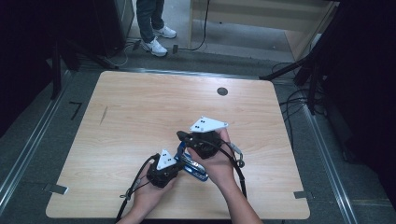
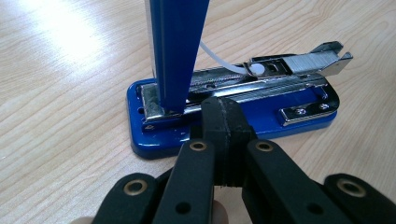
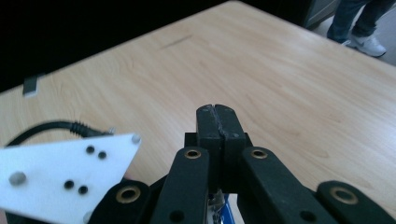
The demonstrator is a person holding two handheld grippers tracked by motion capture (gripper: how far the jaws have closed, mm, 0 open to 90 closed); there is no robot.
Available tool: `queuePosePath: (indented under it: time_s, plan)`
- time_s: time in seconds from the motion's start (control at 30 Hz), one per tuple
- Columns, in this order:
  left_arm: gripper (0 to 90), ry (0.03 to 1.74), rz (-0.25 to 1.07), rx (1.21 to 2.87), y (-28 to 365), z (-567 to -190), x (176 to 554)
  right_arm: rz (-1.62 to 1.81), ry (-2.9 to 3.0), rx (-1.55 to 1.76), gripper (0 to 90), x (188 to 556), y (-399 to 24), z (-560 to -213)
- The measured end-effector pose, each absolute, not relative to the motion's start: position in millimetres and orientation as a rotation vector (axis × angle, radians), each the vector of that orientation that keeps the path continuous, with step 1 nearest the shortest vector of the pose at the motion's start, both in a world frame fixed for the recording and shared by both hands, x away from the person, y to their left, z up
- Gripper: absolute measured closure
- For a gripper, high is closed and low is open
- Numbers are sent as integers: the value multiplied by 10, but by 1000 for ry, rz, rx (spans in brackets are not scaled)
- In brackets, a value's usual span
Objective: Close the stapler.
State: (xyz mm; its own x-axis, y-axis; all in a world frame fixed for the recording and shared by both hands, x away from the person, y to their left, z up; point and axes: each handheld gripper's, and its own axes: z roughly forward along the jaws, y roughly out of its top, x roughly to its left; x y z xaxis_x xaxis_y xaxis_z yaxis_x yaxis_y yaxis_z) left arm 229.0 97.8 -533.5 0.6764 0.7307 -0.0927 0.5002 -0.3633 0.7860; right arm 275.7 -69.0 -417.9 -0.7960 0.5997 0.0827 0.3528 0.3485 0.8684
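The blue metal stapler [image 2: 233,109] is lying on the light wooden table [image 1: 140,116], its long axis running left to right in the left gripper view, with the lid standing upright (a row of staples is showing). The left gripper [image 2: 223,116] is resting with shut, empty jaws just before its base; the right gripper [image 3: 218,122] is hovering above with jaws pressed together, holding nothing.

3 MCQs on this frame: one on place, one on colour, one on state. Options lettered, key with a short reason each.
1. Where does the stapler lie?
A. on the wooden table, in front of the left gripper
B. on the floor
C. on a shelf

2. What colour is the stapler's base?
A. red
B. blue
C. green

3. How is the stapler set?
A. closed flat
B. lid swung up, staple strip exposed
C. upside down

Key: 1 A, its base rests on the wood just past the shut jaws; 2 B, the base plate is blue; 3 B, the blue arm stands upright over the open metal channel.
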Motion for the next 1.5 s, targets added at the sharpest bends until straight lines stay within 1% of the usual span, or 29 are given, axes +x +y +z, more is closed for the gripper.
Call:
queuePosePath:
  time_s: [0.1,0.27,0.47,1.07,1.27,1.5]
  plan:
    - [900,947,347,2041,978,-5335,2290,1350,2411,817,900,2737,-651,-4227]
    - [900,944,344,2044,975,-5334,2289,1359,2408,818,900,2675,-709,-4279]
    - [900,942,340,2043,971,-5335,2289,1335,2412,833,900,2607,-820,-4340]
    - [900,945,331,2045,988,-5332,2290,1370,2369,928,900,2335,-1244,-4729]
    - [900,941,332,2049,987,-5332,2287,1354,2367,966,900,2262,-1326,-4897]
    - [900,937,327,2053,993,-5332,2286,1352,2338,1007,900,2186,-1400,-4969]
